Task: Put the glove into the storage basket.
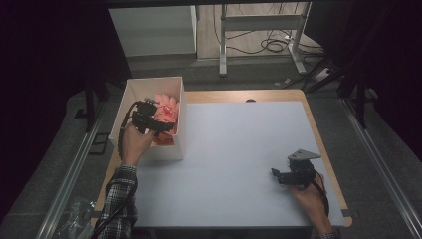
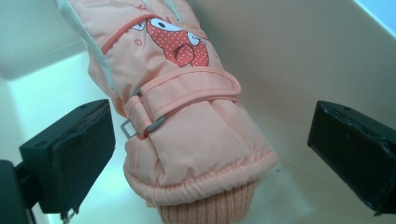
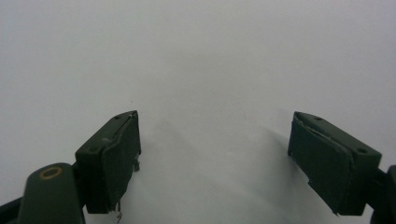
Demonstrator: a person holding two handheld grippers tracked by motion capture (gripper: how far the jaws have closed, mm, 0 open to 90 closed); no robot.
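1. Left gripper point(image 1: 158, 121) sat over the white box point(image 1: 130, 97) at upper left of the high view, jaws spread wide, clear of the glove.
2. Pink glove point(image 2: 187, 121) lay inside the box, between the jaws, untouched.
3. Right gripper point(image 1: 278, 175) rested at lower right on the table point(image 1: 239, 149), jaws spread, empty.

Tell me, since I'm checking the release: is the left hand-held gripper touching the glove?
Apart. The left gripper view shows gaps between both pads of the left hand-held gripper and the glove.

We found the high view dim, its edges nearly black, the table point(image 1: 234, 149) palely lit. Ahead of the left gripper point(image 2: 210, 140) the glove point(image 2: 187, 121) was bright and sharp (soft shadows beneath the right gripper's point(image 3: 215, 154) blurred jaws).
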